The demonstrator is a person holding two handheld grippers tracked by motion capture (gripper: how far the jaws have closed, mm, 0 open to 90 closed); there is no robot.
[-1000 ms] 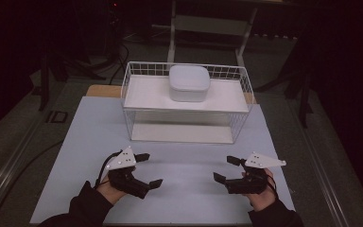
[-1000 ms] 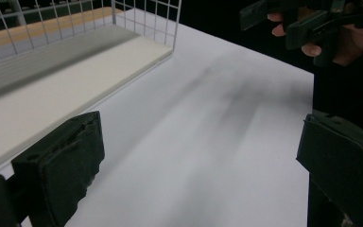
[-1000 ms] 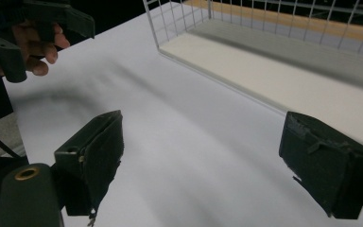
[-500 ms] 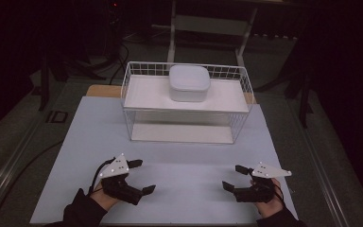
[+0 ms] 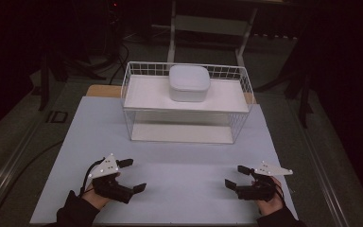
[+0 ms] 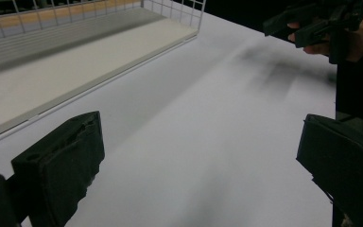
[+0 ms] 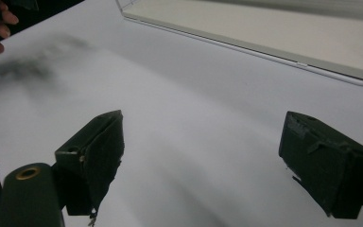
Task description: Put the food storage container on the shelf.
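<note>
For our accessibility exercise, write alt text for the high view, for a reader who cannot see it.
Two open hand-held grippers, left and right, sit low over a white table. Behind them stands a white wire basket holding a lidded white container.

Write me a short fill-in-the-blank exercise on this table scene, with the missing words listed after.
1. The white lidded container sits on the upper shelf of the wire ____.
2. Both the left gripper and the right gripper have their jaws ____.
3. Both grippers hover over the ____ end of the table.

Missing words: basket; open; near
</note>
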